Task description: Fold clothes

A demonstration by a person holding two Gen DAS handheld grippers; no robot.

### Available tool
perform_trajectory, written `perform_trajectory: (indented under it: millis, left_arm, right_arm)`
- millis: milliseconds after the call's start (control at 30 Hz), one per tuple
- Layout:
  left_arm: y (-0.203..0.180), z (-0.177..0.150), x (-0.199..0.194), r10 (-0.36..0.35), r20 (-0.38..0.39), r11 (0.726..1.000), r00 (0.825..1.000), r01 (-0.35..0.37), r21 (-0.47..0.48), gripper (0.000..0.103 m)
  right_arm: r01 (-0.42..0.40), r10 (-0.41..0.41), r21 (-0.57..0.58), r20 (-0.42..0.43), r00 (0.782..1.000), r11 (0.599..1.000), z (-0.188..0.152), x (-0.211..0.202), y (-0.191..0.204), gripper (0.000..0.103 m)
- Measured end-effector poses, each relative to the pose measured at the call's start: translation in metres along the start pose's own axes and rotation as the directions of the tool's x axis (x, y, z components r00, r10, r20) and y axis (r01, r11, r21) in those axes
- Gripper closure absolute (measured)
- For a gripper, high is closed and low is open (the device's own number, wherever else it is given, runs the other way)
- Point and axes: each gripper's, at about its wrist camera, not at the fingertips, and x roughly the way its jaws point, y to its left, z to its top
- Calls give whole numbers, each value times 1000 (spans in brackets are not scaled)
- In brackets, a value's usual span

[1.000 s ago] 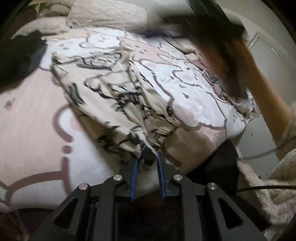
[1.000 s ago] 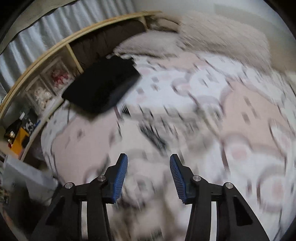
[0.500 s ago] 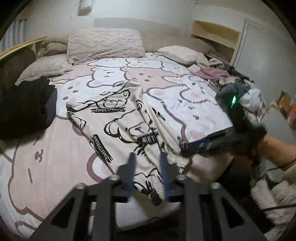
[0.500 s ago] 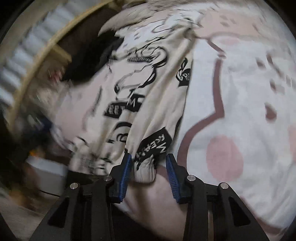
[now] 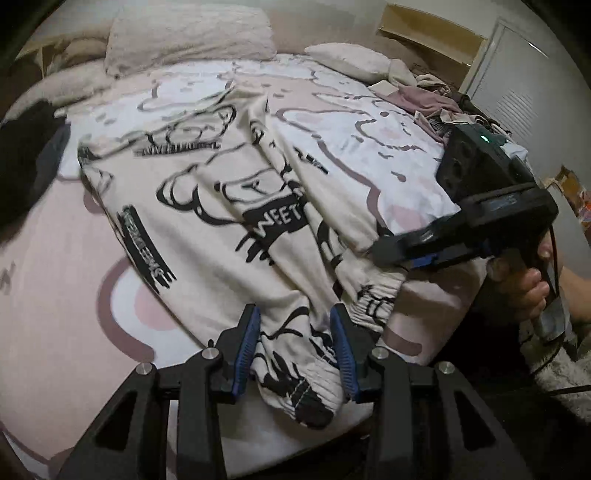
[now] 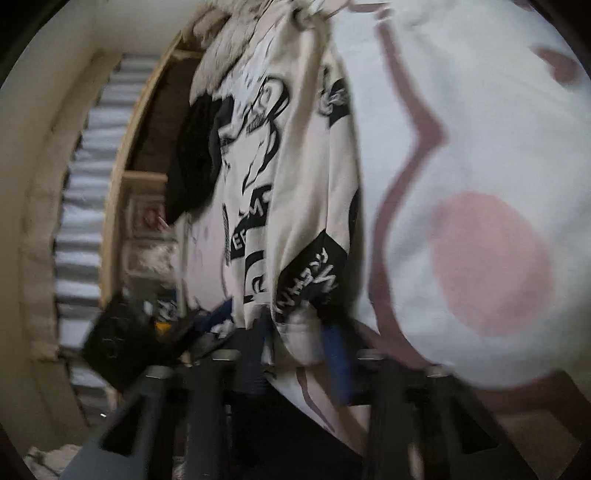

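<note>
In the left wrist view, one black cloth (image 5: 26,166) lies at the far left of the bed (image 5: 55,266). Next to it, one cream pair of pants (image 5: 207,206) with black bear drawings is spread flat over the middle of the bed. It has two legs, and both cuffs lie at the near edge. The left gripper (image 5: 295,350) is wide apart, with one cuff sitting between its two blue pads (image 5: 247,343), not squeezed. Three pillows (image 5: 188,33) lie along the far side. To the right, the right gripper (image 5: 391,251) lies over the other cuff, held by one hand (image 5: 532,288). A pile of clothes (image 5: 432,103) sits at the far right corner.

In the right wrist view, which is blurry, the other gripper shows low on the left. Right of it, the right gripper (image 6: 295,350) has cream pants (image 6: 295,184) cloth between its two fingers. I cannot tell if it is squeezing yet. One pink spot (image 6: 487,262) shows on the sheet at the right
</note>
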Motion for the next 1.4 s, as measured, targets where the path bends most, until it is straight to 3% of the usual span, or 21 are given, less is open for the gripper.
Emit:
perform_trajectory:
  millis: [67,133,200,267,333,467,533,633,733,833,1033,1067,1100,1133,1200,1267,1333,1400]
  left_arm:
    - [-15,-8,-20,30,43,991,999,-35,129,56]
    - [-32,-19,-33,75,83,957,994,-95,274,50]
    - [-50,-31,-39,132,125,897,983,-172,408,50]
    - [-67,-41,-34,212,180,814,961,-275,511,50]
    - [-78,-48,-24,267,238,742,934,-356,568,50]
    - [-98,-54,5,334,305,637,892,-452,625,50]
    - [-101,-55,16,365,325,614,872,-488,620,50]
    - [-106,-52,32,433,365,584,824,-565,583,48]
    - [-112,-45,41,478,406,567,779,-627,535,38]
    - [-115,-39,46,501,448,561,740,-672,483,38]
    - [-104,-38,48,577,517,495,633,-774,395,38]
    - [-98,-36,44,583,521,498,624,-780,378,38]
    - [-93,-35,40,582,519,507,626,-778,371,44]
    - [-89,-33,36,579,516,516,631,-774,366,61]
    - [-82,-30,27,567,515,537,643,-762,361,75]
    - [-77,-29,16,543,519,560,660,-745,362,79]
    - [-75,-25,9,505,508,585,698,-709,394,81]
    - [-71,-20,4,459,485,618,744,-660,428,81]
  right_arm:
    - [-11,12,53,-7,1000,999,2,-3,0,84]
    - [-94,95,152,7,995,984,1,-11,-5,84]
    - [-167,164,217,31,986,962,1,-16,-7,84]
    - [-219,212,255,53,976,942,3,-22,-5,84]
    - [-267,258,294,71,964,918,3,-26,-4,84]
    - [-320,313,344,78,947,883,2,-28,0,84]
    - [-341,334,363,82,939,867,1,-30,2,84]
    - [-359,353,404,93,931,841,1,-28,5,84]
    - [-381,379,456,100,920,804,-3,-26,7,84]
    - [-393,395,469,99,913,791,-3,-26,12,84]
    - [-422,423,474,111,899,773,-1,-37,15,84]
    - [-424,423,474,115,899,771,0,-37,18,84]
    - [-424,422,477,118,899,770,0,-39,17,84]
    - [-421,418,475,119,901,773,0,-41,16,84]
    - [-416,409,469,122,904,779,-1,-45,13,84]
    - [-365,345,418,125,930,832,1,-52,12,84]
    - [-251,216,303,142,966,919,3,-64,17,84]
    - [-67,48,123,158,986,990,1,-76,31,81]
